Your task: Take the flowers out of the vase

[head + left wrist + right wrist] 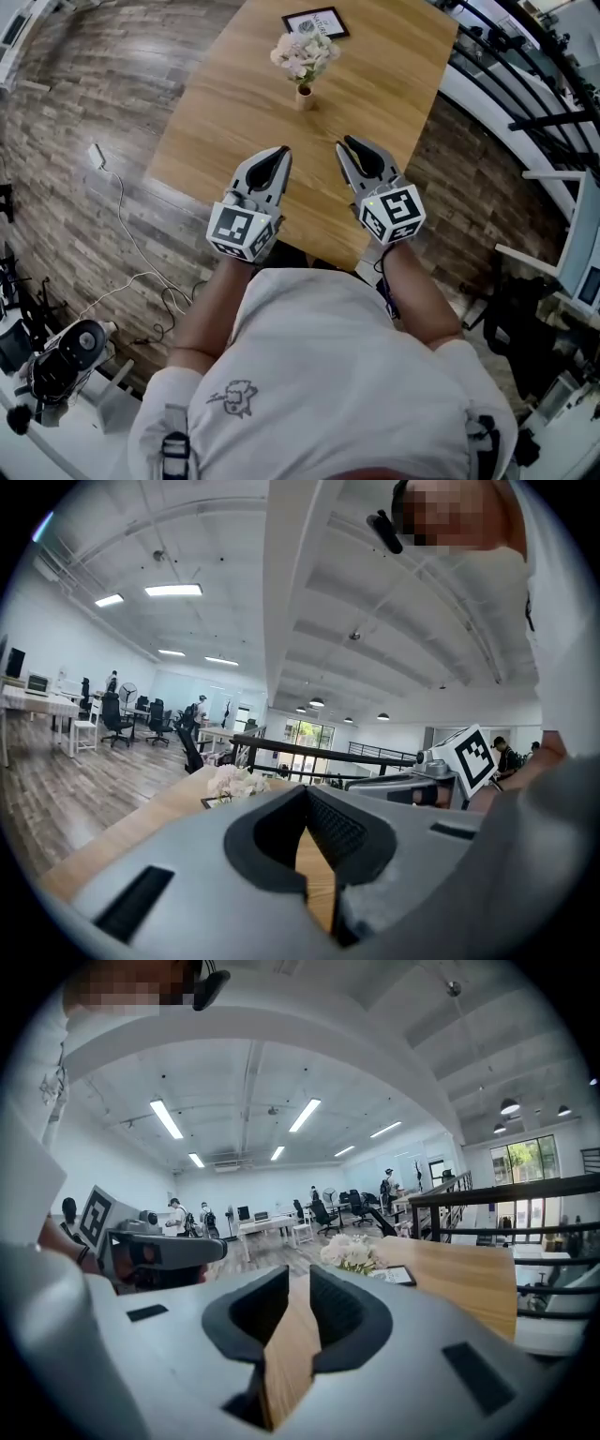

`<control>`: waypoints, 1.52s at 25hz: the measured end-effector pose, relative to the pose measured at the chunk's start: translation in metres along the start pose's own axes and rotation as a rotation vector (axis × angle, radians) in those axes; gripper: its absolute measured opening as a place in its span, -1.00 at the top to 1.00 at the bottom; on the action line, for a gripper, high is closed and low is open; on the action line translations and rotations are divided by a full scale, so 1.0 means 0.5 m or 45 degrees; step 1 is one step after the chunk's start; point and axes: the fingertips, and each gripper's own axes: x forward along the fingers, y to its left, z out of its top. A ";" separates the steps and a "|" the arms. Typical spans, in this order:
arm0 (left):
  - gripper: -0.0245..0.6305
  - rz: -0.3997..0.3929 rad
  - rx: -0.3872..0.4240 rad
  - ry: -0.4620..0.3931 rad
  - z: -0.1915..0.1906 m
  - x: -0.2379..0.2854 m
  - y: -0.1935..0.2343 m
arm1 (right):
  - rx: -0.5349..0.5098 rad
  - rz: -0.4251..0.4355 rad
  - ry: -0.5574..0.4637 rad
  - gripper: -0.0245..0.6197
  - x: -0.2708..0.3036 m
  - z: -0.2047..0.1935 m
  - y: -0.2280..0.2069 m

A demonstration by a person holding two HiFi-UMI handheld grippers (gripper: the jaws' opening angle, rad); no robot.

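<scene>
Wooden table [225,112] lies under both grippers. The left gripper [281,152] is shut tight with nothing in it. The right gripper [345,143] has its jaws a little apart, and only bare wood shows between them. Farther out, at 1 o'clock from the left one and 11 o'clock from the right one, the pale flowers [303,52] stand in the small vase [304,97], well apart from both. Past them, at 12 o'clock, lies a black picture frame [316,22].

Pale pink-white flowers [302,53] bunched, upright in small tan vase [304,97]; vase standing toward far end of wooden counter [234,112].
</scene>
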 end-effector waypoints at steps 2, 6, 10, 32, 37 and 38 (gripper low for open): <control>0.92 -0.016 -0.021 0.003 -0.004 0.013 0.025 | 0.010 -0.008 0.023 0.66 0.033 -0.010 -0.011; 0.91 -0.040 -0.025 0.023 -0.016 0.047 0.071 | 0.038 -0.030 0.068 0.59 0.097 -0.042 -0.041; 0.91 -0.066 -0.029 0.057 -0.035 0.076 0.116 | 0.060 -0.068 0.097 0.52 0.158 -0.066 -0.069; 0.91 -0.131 -0.101 0.190 -0.143 0.191 0.236 | 0.090 -0.167 0.324 0.21 0.395 -0.213 -0.175; 0.91 -0.126 -0.120 0.199 -0.154 0.193 0.251 | 0.109 -0.187 0.326 0.21 0.417 -0.218 -0.181; 0.92 -0.124 -0.123 0.200 -0.155 0.193 0.254 | 0.104 -0.190 0.332 0.21 0.420 -0.220 -0.181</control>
